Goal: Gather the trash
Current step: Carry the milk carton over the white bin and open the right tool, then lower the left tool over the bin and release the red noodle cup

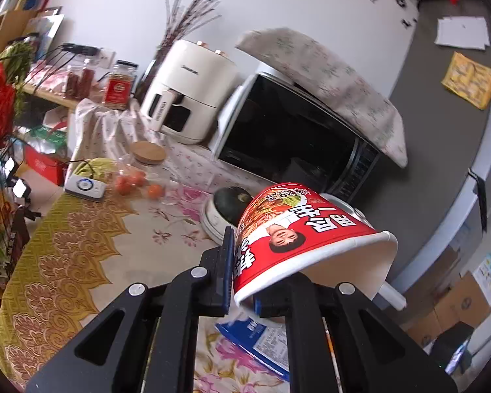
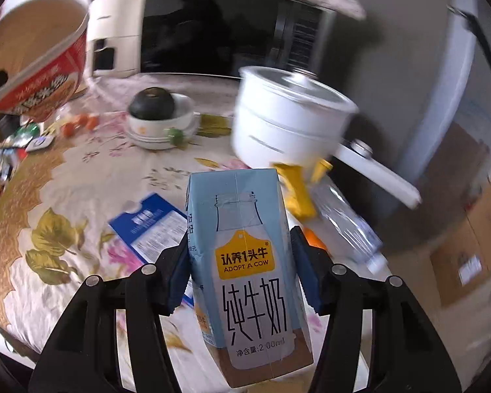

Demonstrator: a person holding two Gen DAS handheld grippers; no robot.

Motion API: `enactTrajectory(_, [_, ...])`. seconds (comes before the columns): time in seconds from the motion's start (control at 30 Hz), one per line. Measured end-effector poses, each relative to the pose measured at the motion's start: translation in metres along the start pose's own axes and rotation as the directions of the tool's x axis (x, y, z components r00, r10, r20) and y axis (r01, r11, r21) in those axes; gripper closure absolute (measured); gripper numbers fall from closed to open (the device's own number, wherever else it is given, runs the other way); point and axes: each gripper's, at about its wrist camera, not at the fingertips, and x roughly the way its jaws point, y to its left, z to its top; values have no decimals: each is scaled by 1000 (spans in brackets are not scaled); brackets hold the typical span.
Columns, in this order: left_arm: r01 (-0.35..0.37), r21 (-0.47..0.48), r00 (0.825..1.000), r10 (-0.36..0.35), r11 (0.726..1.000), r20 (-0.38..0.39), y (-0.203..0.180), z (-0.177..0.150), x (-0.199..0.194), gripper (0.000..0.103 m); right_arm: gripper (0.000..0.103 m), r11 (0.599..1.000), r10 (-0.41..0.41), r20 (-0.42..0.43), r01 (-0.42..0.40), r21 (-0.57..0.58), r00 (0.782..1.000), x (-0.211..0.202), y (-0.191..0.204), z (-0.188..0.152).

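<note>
My left gripper (image 1: 244, 281) is shut on the rim of a red instant-noodle cup (image 1: 307, 229), which hangs tipped on its side above the table; the same noodle cup (image 2: 36, 62) shows at the upper left of the right wrist view with its empty inside facing the camera. My right gripper (image 2: 240, 268) is shut on a pale blue milk carton (image 2: 245, 262), held upright above the tablecloth. On the table lie a flat blue packet (image 2: 150, 226), a yellow wrapper (image 2: 298, 190) and a clear plastic bottle (image 2: 347, 226) on its side.
A white pot with lid and long handle (image 2: 288, 121) stands at the right. A white bowl holding a dark green squash (image 2: 154, 104) sits mid-table before a microwave (image 1: 294, 137) and a white air fryer (image 1: 186, 88). Small tomatoes (image 1: 131, 181) and jars stand at left. Cardboard boxes (image 2: 468, 235) lie beyond the table's right edge.
</note>
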Motion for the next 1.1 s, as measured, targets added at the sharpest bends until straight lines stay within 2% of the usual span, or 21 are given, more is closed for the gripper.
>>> enactTrajectory(0.3, [62,93,997,-57,994,-59,-42,-27,5,94,49,977,-137,-71,146,155,988,-14,-61,-58])
enactTrajectory(0.6, [118,199,988,-94,973,-126,-83,-61,11,94,50,929,-172,-206,228,290,963,-12,-96,-129])
enactTrajectory(0.73, [151,245,980,-113,958,-165,-104,-80,15,94,49,918,-167,-240,239,317,956,-16,-106,-146])
enactTrajectory(0.87, [184,290,972,-131,939,-193,-126,-99,17,94,34,900,-200,-225,270,342,954,-28,-119,-155])
enactTrajectory(0.93, [201,306,968,-140,931,-208,-137,-108,17,93,30,889,-209,-223,280,362,952,-32,-128,-157])
enactTrajectory(1.0, [220,325,962,-150,920,-228,-148,-118,17,93,19,866,-239,-222,311,391,945,-37,-140,-161])
enactTrajectory(1.1, [250,355,952,-162,901,-258,-165,-136,16,93,10,822,-311,-214,375,428,926,-47,-159,-166])
